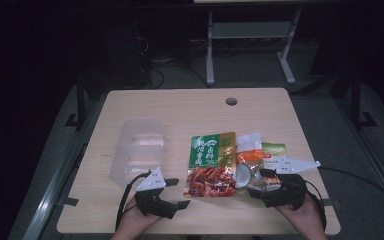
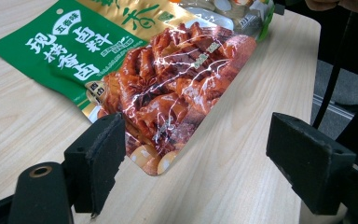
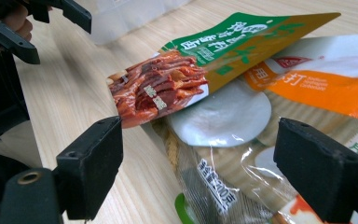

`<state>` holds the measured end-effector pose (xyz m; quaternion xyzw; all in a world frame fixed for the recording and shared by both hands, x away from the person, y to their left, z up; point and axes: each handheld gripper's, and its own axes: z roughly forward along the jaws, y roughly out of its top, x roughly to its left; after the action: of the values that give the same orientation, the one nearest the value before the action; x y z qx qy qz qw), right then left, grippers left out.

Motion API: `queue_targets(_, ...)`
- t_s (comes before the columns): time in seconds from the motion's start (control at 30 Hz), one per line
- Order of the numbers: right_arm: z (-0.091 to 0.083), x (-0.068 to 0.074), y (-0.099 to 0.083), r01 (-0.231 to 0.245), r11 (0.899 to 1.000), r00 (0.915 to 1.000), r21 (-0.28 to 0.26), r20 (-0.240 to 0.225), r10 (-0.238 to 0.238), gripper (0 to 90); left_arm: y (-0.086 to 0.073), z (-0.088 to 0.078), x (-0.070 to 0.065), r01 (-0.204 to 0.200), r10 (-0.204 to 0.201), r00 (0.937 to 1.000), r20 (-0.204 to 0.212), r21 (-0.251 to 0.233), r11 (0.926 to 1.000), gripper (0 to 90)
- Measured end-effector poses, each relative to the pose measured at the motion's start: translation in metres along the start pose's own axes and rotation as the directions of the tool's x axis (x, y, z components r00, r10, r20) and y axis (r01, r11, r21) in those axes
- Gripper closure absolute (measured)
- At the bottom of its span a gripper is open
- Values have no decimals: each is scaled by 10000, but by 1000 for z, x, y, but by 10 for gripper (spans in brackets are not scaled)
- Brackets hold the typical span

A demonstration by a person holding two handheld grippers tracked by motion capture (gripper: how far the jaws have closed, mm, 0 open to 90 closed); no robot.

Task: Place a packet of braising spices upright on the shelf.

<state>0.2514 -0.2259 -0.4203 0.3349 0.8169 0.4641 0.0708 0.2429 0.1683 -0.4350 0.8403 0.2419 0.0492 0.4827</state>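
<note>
Green and red food packet [image 1: 211, 164] lying flat mid-table, overlapping a clear noodle packet [image 1: 255, 165] on its right. Left gripper [image 1: 172, 194] and right gripper [image 1: 260, 182] flanking them, jaws wide apart, gripping nothing.

green pouch [image 2: 121, 70] reads 五香味卤料, noodle packet [image 3: 223, 186] 200克

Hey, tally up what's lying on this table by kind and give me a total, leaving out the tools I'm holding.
Food packets: 3, namely the green-and-red sauce packet, the clear packet with an orange label and the green-and-white packet.
Clear plastic container: 1.
Total: 4 things.
</note>
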Motion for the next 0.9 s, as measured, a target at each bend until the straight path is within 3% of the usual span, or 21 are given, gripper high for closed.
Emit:
queue_targets(0.43,16,1,34,117,9997,9997,210,-221,-112,149,6,7,2,-75,77,10000,37,-294,9995,202)
queue_targets(0.7,32,-14,62,-180,9980,9994,603,-298,198,141,8,12,5,10,-9,10000,30,-318,9995,209)
queue_targets(0.9,47,-21,81,-73,9964,10000,845,-26,76,148,8,9,6,-42,40,10000,-55,-371,9993,211)
